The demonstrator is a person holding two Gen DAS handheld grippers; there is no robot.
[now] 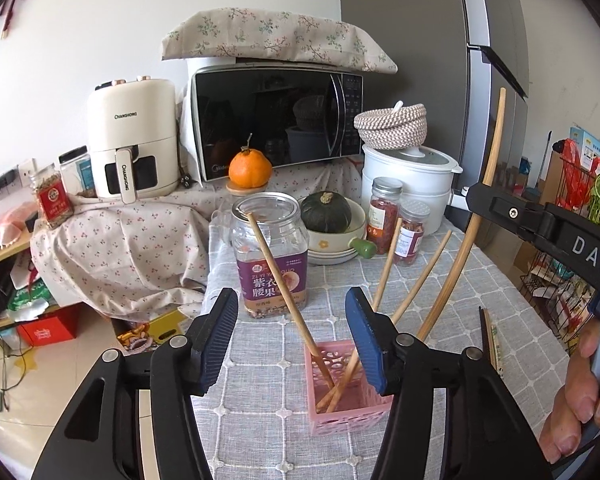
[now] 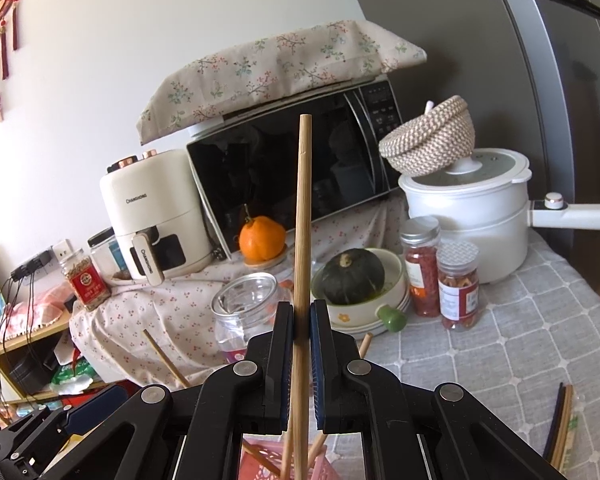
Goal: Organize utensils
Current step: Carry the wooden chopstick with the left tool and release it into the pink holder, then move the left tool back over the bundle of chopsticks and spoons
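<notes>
A pink slotted basket (image 1: 348,412) stands on the grey checked tablecloth, with several wooden chopsticks (image 1: 420,276) leaning out of it. My left gripper (image 1: 294,312) hovers open just above it. One leaning chopstick (image 1: 276,276) passes between its blue pads without touching them. My right gripper (image 2: 302,320) is shut on a long wooden chopstick (image 2: 303,216), held upright with its lower end over the basket (image 2: 268,464). In the left wrist view the right gripper (image 1: 476,200) comes in from the right with that chopstick (image 1: 492,152).
More chopsticks (image 1: 490,340) lie on the cloth right of the basket. Behind it stand an open clear jar (image 1: 270,248), a bowl with a green squash (image 1: 326,216), two spice jars (image 1: 384,212), a white pot (image 1: 408,172) and a microwave (image 1: 276,120). A person's hand (image 1: 576,400) grips the right tool.
</notes>
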